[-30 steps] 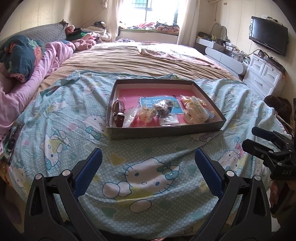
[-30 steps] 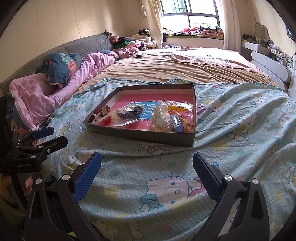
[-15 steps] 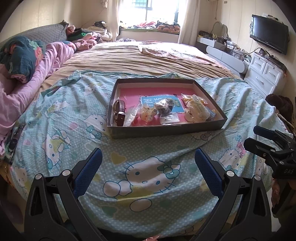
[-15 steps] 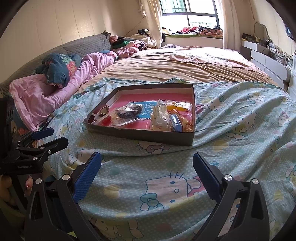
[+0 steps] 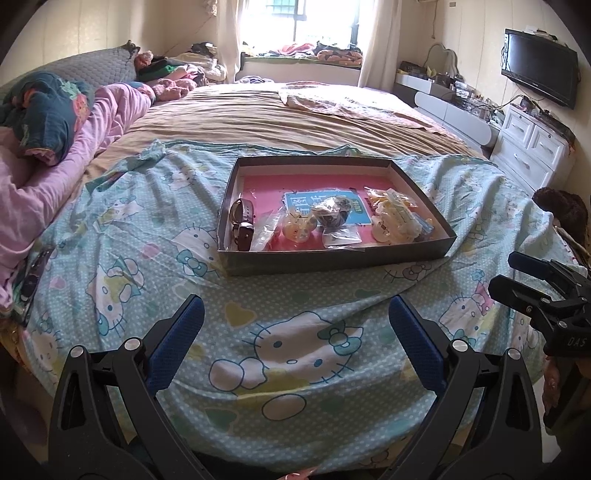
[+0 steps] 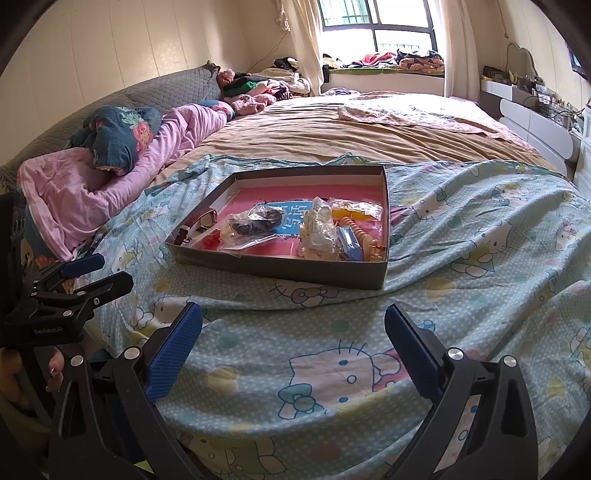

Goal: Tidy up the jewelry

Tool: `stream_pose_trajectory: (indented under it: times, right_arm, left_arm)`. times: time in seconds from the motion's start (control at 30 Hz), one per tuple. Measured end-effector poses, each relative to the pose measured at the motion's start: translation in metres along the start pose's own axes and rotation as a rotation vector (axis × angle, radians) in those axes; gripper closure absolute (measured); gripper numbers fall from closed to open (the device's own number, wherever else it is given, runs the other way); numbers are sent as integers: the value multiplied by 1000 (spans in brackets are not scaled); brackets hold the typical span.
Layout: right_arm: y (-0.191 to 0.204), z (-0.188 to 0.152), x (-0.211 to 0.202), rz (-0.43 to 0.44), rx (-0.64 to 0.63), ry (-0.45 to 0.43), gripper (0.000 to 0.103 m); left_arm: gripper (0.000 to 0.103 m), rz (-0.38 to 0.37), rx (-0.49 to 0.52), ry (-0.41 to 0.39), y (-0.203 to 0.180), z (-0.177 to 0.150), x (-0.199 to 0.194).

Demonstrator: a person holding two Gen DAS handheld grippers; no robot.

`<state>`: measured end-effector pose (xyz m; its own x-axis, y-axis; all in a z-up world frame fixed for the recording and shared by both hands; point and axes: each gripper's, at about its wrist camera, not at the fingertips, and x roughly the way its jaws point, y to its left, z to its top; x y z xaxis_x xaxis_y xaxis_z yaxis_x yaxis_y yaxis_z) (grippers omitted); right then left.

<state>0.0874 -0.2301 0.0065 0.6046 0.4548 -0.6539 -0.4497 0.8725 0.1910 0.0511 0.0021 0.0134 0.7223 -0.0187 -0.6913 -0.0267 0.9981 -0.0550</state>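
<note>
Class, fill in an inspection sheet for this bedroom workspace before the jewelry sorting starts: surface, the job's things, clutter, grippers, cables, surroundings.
Surface: light blue cartoon-cat bedsheet, wrinkled, spread over the bed.
Job's things: shallow grey cardboard box with pink lining on the sheet; inside, a brown leather-strap watch at its left end and clear plastic bags of small jewelry towards the right.
Clutter: pink quilt and piled clothes at the bed's far side.
Grippers: left gripper and right gripper both open, empty, hovering short of the box.
Cables: wires below the wall television.
Surroundings: white drawer unit, bright window.
</note>
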Motion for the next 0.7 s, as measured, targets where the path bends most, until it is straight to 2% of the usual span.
stream_pose_trajectory:
  times: [0.7]
  right_arm:
    - [2, -1, -1, 3, -2, 3, 5]
  left_arm:
    - [9, 3, -1, 0, 0, 0, 0]
